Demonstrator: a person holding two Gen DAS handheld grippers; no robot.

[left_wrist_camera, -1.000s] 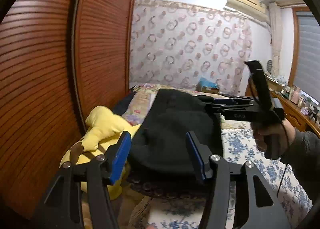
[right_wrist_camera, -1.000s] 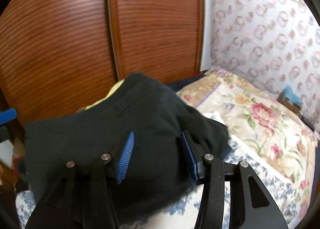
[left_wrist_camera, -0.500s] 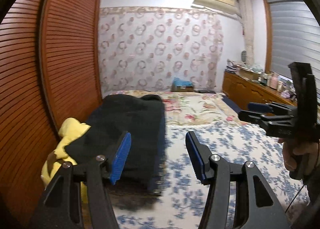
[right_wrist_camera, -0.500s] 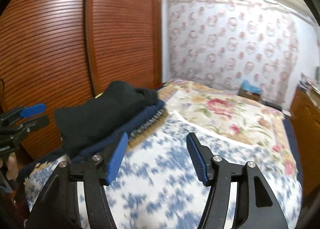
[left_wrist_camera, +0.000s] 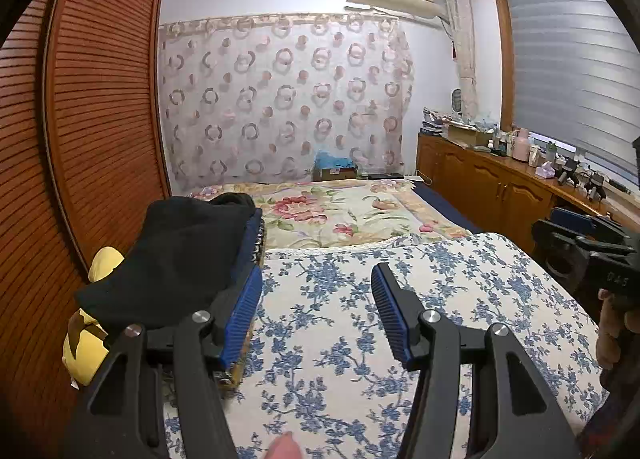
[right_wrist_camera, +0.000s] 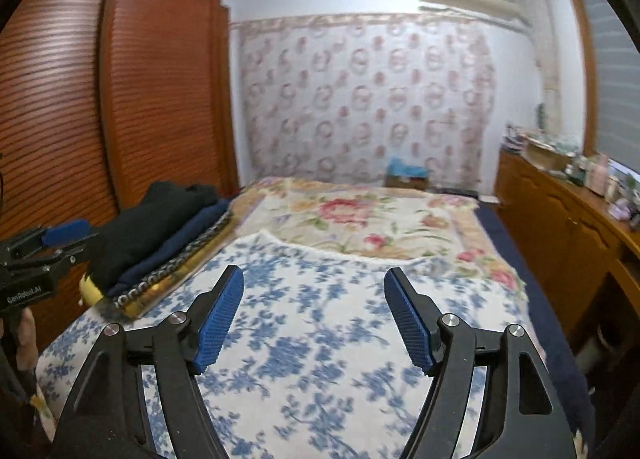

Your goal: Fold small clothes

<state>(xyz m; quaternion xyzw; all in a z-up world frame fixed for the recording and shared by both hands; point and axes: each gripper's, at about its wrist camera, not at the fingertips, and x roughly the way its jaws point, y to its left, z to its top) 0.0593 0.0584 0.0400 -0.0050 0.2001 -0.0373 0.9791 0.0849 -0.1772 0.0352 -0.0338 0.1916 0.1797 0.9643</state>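
A folded black garment [left_wrist_camera: 180, 255] lies on top of a stack of folded clothes at the bed's left edge; it also shows in the right wrist view [right_wrist_camera: 148, 223], above a navy piece [right_wrist_camera: 180, 247]. My left gripper [left_wrist_camera: 316, 315] is open and empty, just right of the stack over the blue-flowered sheet. My right gripper [right_wrist_camera: 314, 317] is open and empty above the sheet, away from the stack. Each gripper shows at the edge of the other's view: the right one [left_wrist_camera: 588, 243], the left one [right_wrist_camera: 48, 247].
A yellow plush toy [left_wrist_camera: 86, 343] sits under the stack beside the slatted wooden wardrobe [left_wrist_camera: 100, 99]. The blue-flowered sheet [left_wrist_camera: 440, 299] covers the near bed, a rose-patterned blanket [left_wrist_camera: 340, 215] the far part. A wooden sideboard [left_wrist_camera: 500, 187] with clutter runs along the right.
Both grippers have pulled back from the black garment, which now rests on the stack. Both views swung right and back over the bed.
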